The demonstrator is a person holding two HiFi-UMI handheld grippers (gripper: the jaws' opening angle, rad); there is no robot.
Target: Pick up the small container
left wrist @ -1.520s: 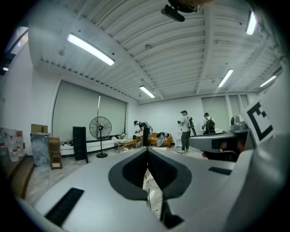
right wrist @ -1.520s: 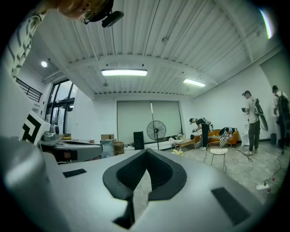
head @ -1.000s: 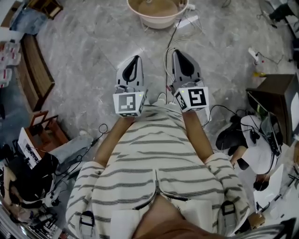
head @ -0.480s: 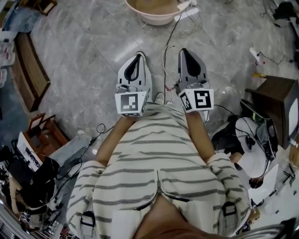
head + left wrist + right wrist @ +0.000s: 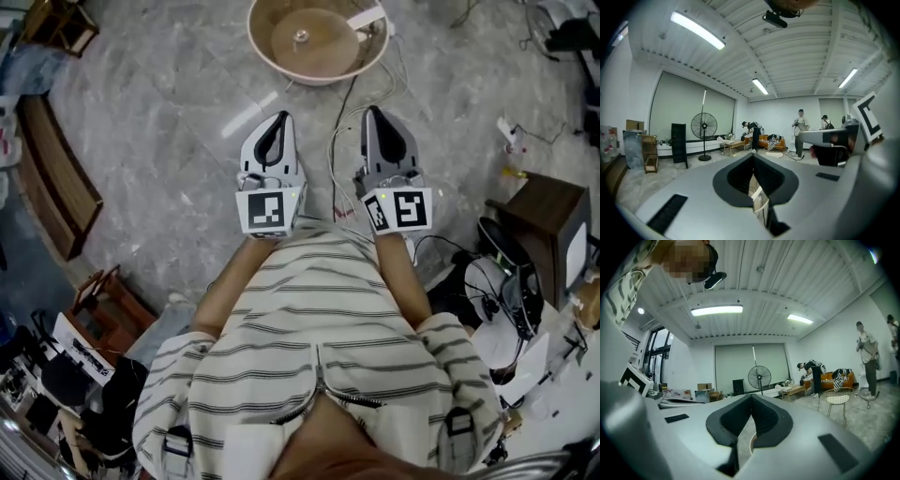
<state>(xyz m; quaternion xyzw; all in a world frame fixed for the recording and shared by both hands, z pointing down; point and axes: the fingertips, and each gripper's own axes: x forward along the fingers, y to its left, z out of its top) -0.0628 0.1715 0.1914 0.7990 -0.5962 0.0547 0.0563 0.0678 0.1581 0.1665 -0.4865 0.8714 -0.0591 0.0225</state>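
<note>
Both tongs are held side by side, low in front of the person's striped shirt [image 5: 309, 309], over the grey marble floor [image 5: 159, 159].

- Left tongs [image 5: 277, 118]: closed, tips meeting, nothing between them. The left gripper view confirms it [image 5: 753, 155].
- Right tongs [image 5: 377, 111]: also closed tip to tip and empty, same in the right gripper view [image 5: 751, 396].
- Small container [image 5: 300, 36]: probably the tiny pale thing at the middle of the round beige basin [image 5: 259, 39], too small to be sure. It is on the floor ahead of both tongs, well apart from them, and neither touches it.
- A white strip [image 5: 366, 17] lies on the basin's right rim.
- A dark cable [image 5: 348, 98] runs along the floor from the basin and passes between the two tongs.
- A standing fan [image 5: 703, 126] and several people are far back in the room.
</note>
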